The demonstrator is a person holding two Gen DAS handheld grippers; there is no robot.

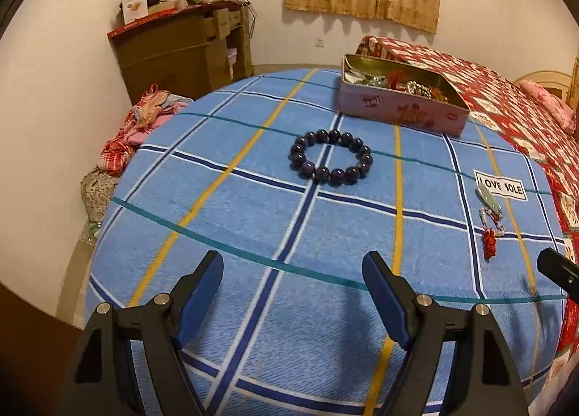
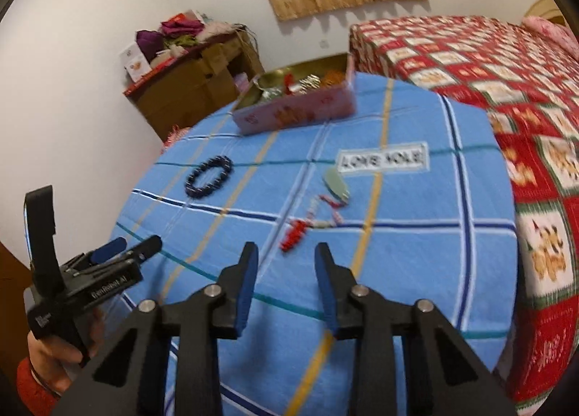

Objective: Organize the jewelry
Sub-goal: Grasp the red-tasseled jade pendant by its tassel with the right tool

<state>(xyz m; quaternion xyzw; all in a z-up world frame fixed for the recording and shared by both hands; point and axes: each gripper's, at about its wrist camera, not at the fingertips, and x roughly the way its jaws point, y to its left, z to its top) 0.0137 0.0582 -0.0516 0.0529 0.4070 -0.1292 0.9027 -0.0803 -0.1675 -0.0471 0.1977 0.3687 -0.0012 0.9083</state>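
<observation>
Blue plaid blanket (image 1: 253,220) — on it: bead bracelet (image 1: 331,156), jade pendant (image 1: 489,200), pink tin (image 1: 401,110).

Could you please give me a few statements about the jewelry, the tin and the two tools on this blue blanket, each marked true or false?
1. The dark bead bracelet lies flat on the blue plaid blanket, outside the tin. True.
2. The pink tin is closed with a lid. False: it is open, with jewelry visible inside.
3. The left tool holds the bead bracelet. False: its jaws are open and empty, short of the bracelet.
4. The jade pendant with the red tassel lies near the "LOVE SOLE" label. True.
5. The right tool grips the pendant. False: nothing is between its jaws.
</observation>
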